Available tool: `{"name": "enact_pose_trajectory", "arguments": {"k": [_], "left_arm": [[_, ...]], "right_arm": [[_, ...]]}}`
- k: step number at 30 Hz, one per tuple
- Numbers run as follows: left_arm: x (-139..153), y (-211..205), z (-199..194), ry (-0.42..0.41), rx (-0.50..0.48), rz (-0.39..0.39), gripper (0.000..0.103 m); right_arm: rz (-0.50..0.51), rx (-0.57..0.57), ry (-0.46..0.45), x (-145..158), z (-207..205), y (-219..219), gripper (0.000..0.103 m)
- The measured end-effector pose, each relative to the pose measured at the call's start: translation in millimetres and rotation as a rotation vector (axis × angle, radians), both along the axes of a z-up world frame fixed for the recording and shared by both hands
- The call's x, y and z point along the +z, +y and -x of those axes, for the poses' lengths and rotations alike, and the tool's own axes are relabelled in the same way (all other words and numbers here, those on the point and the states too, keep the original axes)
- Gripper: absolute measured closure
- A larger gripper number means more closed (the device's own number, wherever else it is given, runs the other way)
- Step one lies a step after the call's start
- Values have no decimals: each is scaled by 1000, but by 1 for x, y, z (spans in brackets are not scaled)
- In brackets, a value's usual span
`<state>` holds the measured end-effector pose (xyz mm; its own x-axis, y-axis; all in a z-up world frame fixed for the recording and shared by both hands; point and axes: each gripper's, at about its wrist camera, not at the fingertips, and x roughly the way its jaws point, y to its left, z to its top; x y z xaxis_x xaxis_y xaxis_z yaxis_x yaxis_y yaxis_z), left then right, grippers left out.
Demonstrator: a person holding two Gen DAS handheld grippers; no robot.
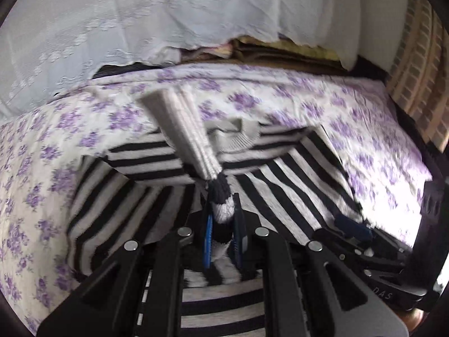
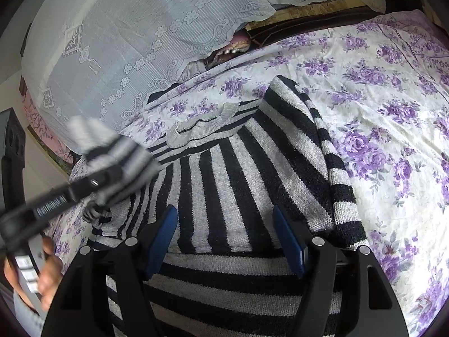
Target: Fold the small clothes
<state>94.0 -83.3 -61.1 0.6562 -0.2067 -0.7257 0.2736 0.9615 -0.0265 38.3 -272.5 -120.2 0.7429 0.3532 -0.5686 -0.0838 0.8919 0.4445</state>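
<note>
A black-and-grey striped knit sweater (image 1: 280, 185) (image 2: 238, 168) lies spread on a purple-flowered bedsheet (image 1: 350, 118) (image 2: 393, 112). My left gripper (image 1: 223, 219) is shut on one sleeve (image 1: 185, 129), and the grey ribbed cuff sticks up beyond the pads over the sweater's body. In the right wrist view that gripper (image 2: 92, 182) shows blurred at the left with the lifted sleeve (image 2: 112, 151), held by a hand (image 2: 45, 266). The other sleeve (image 2: 334, 174) lies folded along the body's right side. My right gripper (image 2: 227, 236) (image 1: 353, 230) stands open just over the sweater's lower part, with nothing between its fingers.
A white lace cloth (image 1: 140, 14) (image 2: 126, 42) hangs along the far side of the bed, over stacked fabrics (image 1: 252, 47) and a dark wooden edge (image 2: 308, 25). A brick-patterned wall (image 1: 421, 70) stands at the right. Bare sheet stretches to the right of the sweater.
</note>
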Motion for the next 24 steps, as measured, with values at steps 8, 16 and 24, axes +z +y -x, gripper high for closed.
{"name": "enact_pose_trajectory", "arguments": {"k": [8, 16, 24], "left_arm": [[-8, -11, 25, -31, -51, -87, 29], [15, 66, 39, -125, 99, -85, 8], [-7, 160, -15, -2, 350, -72, 8]], "right_arm": [[-40, 2, -3, -1, 0, -5, 32], [-292, -8, -8, 2, -3, -32, 32], [-226, -10, 153, -4, -46, -8, 51]]}}
